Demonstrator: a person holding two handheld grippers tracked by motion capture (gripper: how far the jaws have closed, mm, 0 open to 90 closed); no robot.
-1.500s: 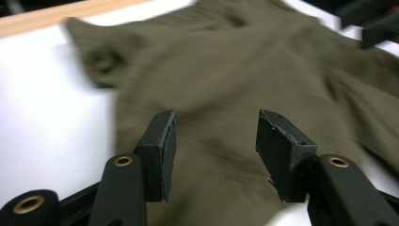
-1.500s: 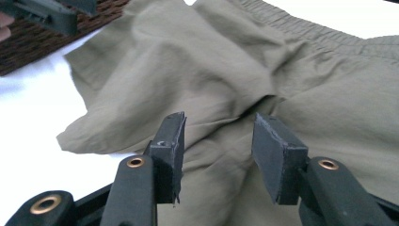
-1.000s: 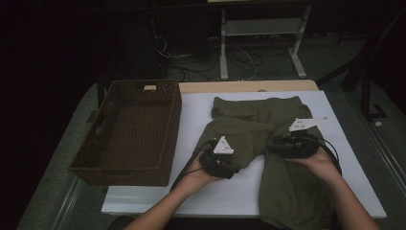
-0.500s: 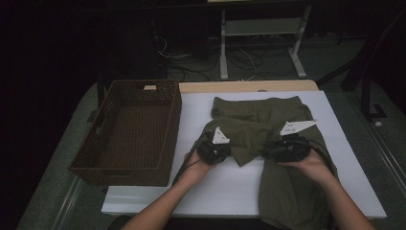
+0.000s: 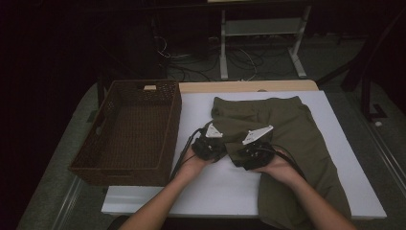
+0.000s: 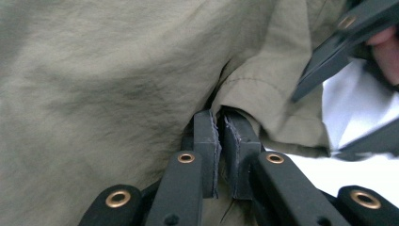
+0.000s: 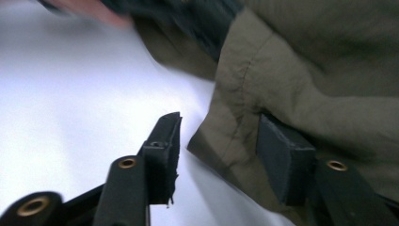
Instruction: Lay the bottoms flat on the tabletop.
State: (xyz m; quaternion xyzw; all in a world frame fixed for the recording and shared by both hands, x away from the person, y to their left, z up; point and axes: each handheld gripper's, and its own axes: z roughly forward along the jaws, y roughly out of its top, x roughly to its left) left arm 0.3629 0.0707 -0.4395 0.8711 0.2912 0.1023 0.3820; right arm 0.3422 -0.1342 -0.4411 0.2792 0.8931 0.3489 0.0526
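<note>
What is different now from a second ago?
The left gripper has just closed on the green cloth's hem. The right gripper slid left toward it, jaws open around a fold, not pinching. The basket and white table stayed put.

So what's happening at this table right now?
A person is working an olive-green fabric garment spread on the white table, one handheld tool per hand. The left tool has just closed and pinches a fold of the cloth. The right tool stands open around a hemmed edge, one pad under the fabric. A brown wicker basket sits to the left, nothing in it.
</note>
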